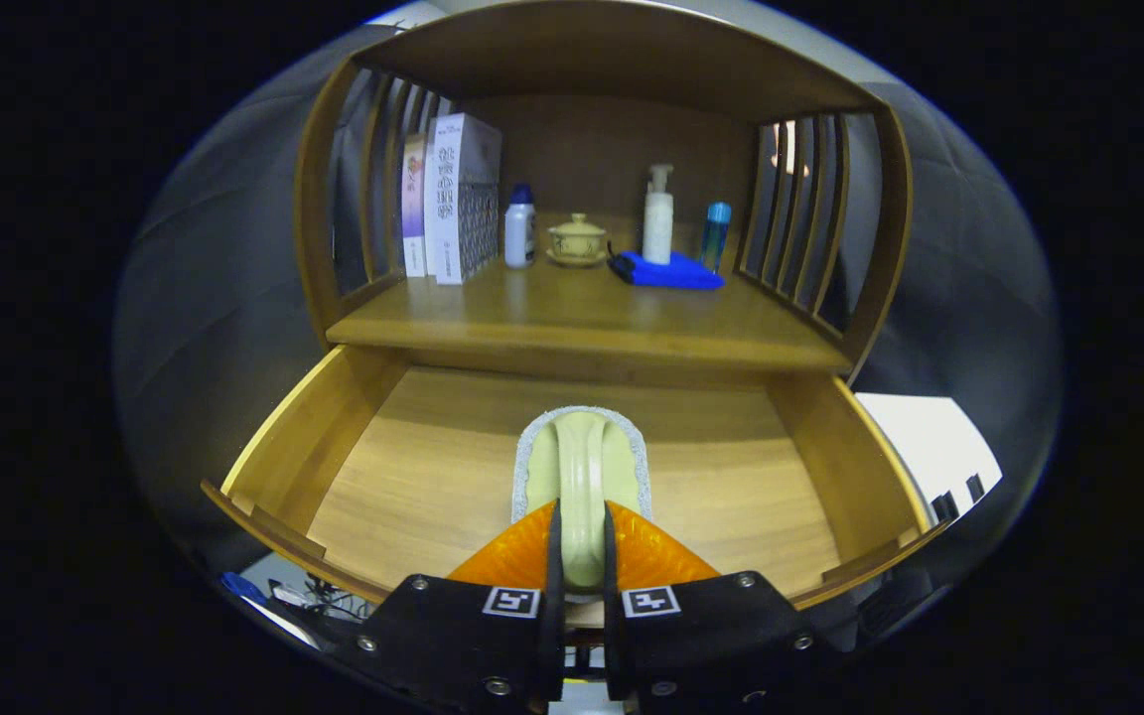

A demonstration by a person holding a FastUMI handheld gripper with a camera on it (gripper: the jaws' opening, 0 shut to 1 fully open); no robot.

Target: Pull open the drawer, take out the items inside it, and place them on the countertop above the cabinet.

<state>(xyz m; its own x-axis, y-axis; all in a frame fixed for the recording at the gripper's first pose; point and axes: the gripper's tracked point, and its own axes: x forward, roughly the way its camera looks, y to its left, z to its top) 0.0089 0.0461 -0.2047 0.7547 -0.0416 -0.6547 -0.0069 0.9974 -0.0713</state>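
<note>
1. Tool: both fingers are seen closed onto the raised handle of a pale green scrubbing brush; only the width of that handle is left between them, and each finger is pressed against one side of it.
2. Scrubbing brush: it is located inside the open drawer, near the middle of the drawer floor, with a pale grey pad visible around its base. Whether the base is resting on the wood or is slightly lifted cannot be told.
3. Drawer: light wood, pulled well out from beneath the counter; its two side walls are seen spreading to either side of the tool.
4. Counter: a brown wooden surface above the drawer, enclosed by a curved cabinet frame with slatted sides.
5. Items on the counter, toward the back: upright boxes beside the left slats; a small white bottle with a dark cap; a lidded ceramic cup; a white pump bottle; a folded blue cloth; a slim blue bottle.
6. Room: grey wall is seen around the cabinet.
</note>
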